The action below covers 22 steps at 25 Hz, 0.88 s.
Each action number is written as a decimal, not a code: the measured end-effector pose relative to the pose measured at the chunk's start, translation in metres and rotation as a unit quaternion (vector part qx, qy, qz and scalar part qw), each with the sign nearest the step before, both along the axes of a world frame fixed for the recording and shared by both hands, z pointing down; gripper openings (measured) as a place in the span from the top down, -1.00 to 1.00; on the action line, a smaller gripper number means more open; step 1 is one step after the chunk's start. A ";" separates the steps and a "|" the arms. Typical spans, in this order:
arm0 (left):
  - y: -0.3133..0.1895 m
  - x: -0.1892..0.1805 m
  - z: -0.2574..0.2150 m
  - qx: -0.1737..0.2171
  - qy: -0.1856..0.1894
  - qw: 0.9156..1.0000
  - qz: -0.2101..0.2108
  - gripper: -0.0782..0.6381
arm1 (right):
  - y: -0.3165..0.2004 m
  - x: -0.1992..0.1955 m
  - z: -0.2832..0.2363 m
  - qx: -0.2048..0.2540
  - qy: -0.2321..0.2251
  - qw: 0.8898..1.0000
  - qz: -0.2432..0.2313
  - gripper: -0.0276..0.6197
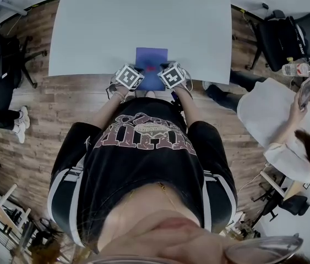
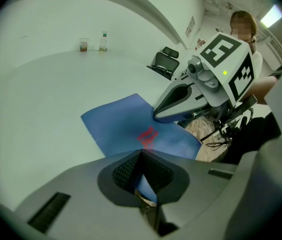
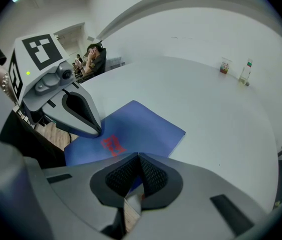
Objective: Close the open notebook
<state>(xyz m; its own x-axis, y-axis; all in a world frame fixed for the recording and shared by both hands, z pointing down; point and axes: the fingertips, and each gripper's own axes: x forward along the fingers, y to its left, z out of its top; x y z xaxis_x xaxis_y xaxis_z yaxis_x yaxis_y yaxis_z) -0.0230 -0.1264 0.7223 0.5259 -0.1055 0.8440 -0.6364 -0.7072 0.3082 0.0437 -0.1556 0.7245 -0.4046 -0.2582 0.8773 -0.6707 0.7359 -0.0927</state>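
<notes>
Head view: notebook (image 1: 151,65) lies flat, blue cover up, at the near edge of the white bench (image 1: 143,21). Left tool (image 2: 141,154) and right tool (image 3: 138,156) sit side by side over the notebook's near end, both with jaws closed and empty.

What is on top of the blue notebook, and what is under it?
On the blue notebook only a red mark shows; the left gripper and right gripper hide its near edge. It lies flat on the white table; anything beneath is covered.
</notes>
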 end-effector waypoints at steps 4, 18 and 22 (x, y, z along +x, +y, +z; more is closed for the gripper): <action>0.000 -0.001 0.001 -0.004 0.005 1.000 0.000 0.65 | 0.001 0.000 0.000 0.012 -0.003 1.000 0.006 0.85; -0.002 0.019 -0.037 0.079 0.043 0.996 -0.017 0.65 | -0.002 0.002 -0.044 0.092 -0.044 0.994 0.036 0.85; -0.004 0.020 -0.055 0.090 0.067 0.993 -0.040 0.65 | -0.004 0.002 -0.062 0.112 -0.070 0.990 0.056 0.85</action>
